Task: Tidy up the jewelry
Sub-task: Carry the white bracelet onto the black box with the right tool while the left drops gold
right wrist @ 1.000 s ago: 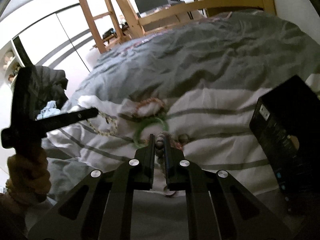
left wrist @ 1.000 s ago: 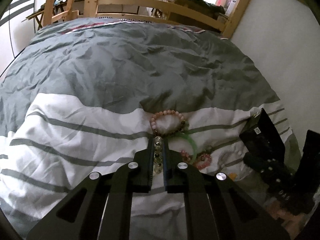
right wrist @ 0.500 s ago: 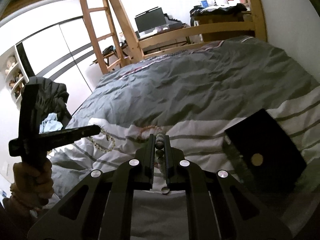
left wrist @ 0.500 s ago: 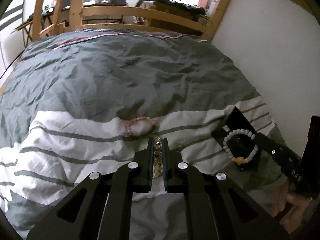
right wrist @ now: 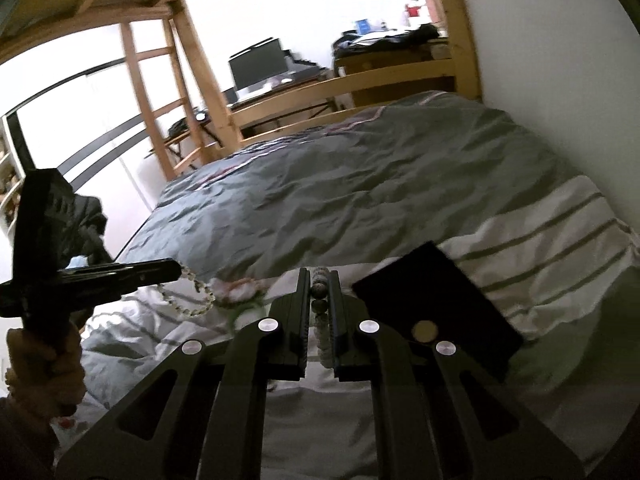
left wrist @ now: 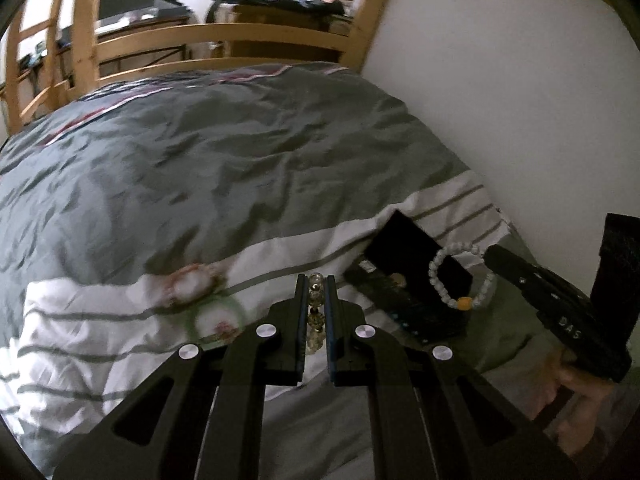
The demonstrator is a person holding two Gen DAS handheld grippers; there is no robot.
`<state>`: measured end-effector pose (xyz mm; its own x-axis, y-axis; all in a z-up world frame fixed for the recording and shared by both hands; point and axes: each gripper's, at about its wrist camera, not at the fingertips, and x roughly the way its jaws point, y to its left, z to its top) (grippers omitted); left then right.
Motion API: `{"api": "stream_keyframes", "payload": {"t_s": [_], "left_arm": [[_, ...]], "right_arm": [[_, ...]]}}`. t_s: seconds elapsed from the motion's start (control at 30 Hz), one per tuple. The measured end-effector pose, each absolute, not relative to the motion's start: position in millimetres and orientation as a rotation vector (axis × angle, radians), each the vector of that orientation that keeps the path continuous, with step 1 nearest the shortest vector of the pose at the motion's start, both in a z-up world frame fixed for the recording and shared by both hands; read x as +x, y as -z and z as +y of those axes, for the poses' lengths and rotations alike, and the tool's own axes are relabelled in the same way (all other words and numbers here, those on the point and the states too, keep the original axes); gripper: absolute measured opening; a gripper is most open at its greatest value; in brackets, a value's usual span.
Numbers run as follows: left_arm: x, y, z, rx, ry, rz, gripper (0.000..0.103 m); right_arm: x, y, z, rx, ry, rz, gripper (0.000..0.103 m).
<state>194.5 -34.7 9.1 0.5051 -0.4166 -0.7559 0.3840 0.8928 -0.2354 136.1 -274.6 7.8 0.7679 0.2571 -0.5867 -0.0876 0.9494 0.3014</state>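
Observation:
My left gripper is shut on a clear-and-dark bead bracelet, held above the striped duvet. My right gripper is shut on a white bead bracelet; in the left wrist view that bracelet hangs from its tip over the open black jewelry box. The box lid also shows just right of my right fingers. A pink bead bracelet and a green bangle lie on the duvet, left of my left gripper. In the right wrist view the left gripper's bracelet dangles from its tip.
The grey and white striped duvet covers the bed. A white wall runs along the right. A wooden bed rail and ladder stand at the far end, with a desk and monitor behind.
Both grippers have lifted and swung right with their bracelets. The black box has come closer to the middle of both views, and the right gripper's bracelet now hangs over it.

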Motion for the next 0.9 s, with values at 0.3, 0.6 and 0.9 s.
{"api": "stream_keyframes", "payload": {"t_s": [0.3,0.6,0.9], "left_arm": [[219,0,-130,0.023,0.61,0.949,0.006],[257,67,-226,0.09,0.693,1.059,0.006],[273,83,-215,0.056,0.604,1.044,0.07]], "right_arm": [[138,22,-342,0.358,-0.096,0.704,0.009],[163,71,-377,0.491,-0.156,0.816,0.009],[169,80,-369,0.406,-0.117,0.835,0.012]]}}
